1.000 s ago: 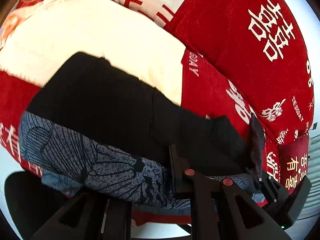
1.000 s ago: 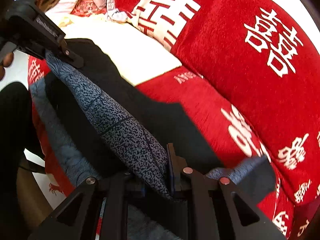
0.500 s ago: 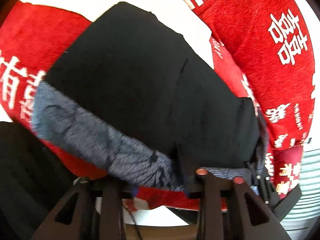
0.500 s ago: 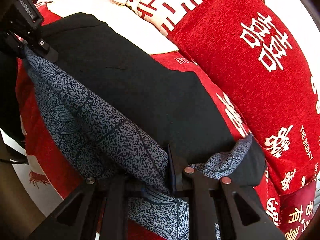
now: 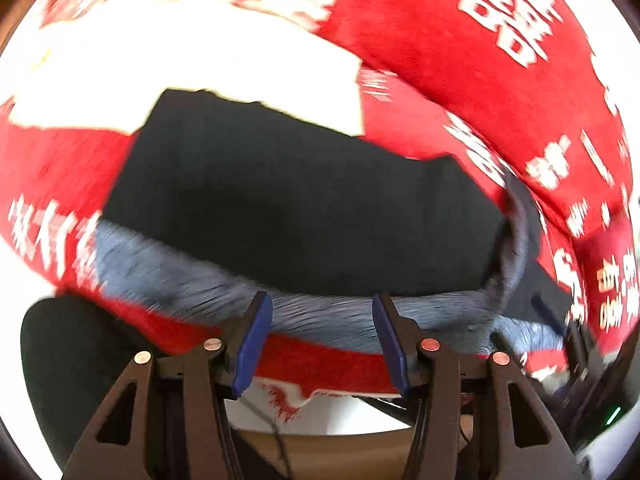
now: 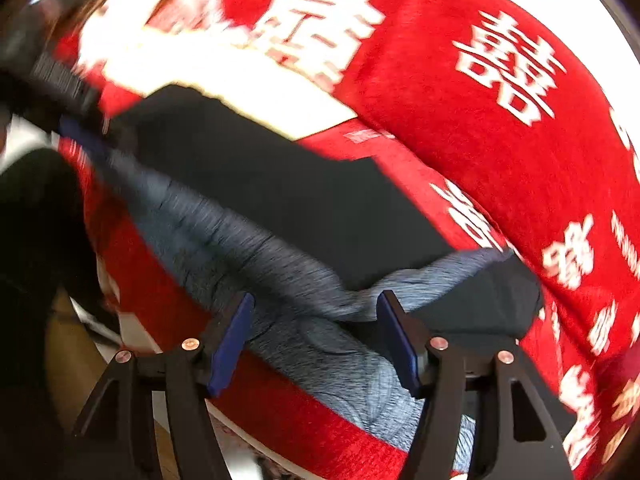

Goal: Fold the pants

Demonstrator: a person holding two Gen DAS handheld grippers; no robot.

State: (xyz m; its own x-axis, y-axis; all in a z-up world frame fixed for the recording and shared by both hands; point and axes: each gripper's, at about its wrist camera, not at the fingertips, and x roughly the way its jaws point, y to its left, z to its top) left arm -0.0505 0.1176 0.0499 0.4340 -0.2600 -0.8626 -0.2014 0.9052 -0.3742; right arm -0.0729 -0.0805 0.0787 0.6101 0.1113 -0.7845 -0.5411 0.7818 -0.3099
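The pants (image 5: 304, 208) lie folded on the red cloth, black on top with a blue-grey patterned layer along the near edge; both views are motion-blurred. My left gripper (image 5: 322, 312) hangs at that near edge, its jaws opening, the patterned fabric seen between the blue pads (image 5: 254, 340) but not pinched. In the right wrist view the pants (image 6: 280, 208) run from upper left to lower right. My right gripper (image 6: 316, 320) is over the patterned edge with its jaws opening wide and the pads off the fabric. The left gripper (image 6: 60, 92) shows blurred at upper left.
A red cloth with white characters (image 6: 500, 140) covers the surface and bulges up behind the pants. A cream panel (image 5: 180, 60) lies beyond the black fabric. The cloth's fringed edge (image 5: 288, 400) hangs near me, with floor below. A dark shape (image 5: 68, 364) sits at lower left.
Both grippers were shut on the patterned edge of the pants and have let it go, with their jaws now apart. Both hands have shifted sideways and the views are blurred.
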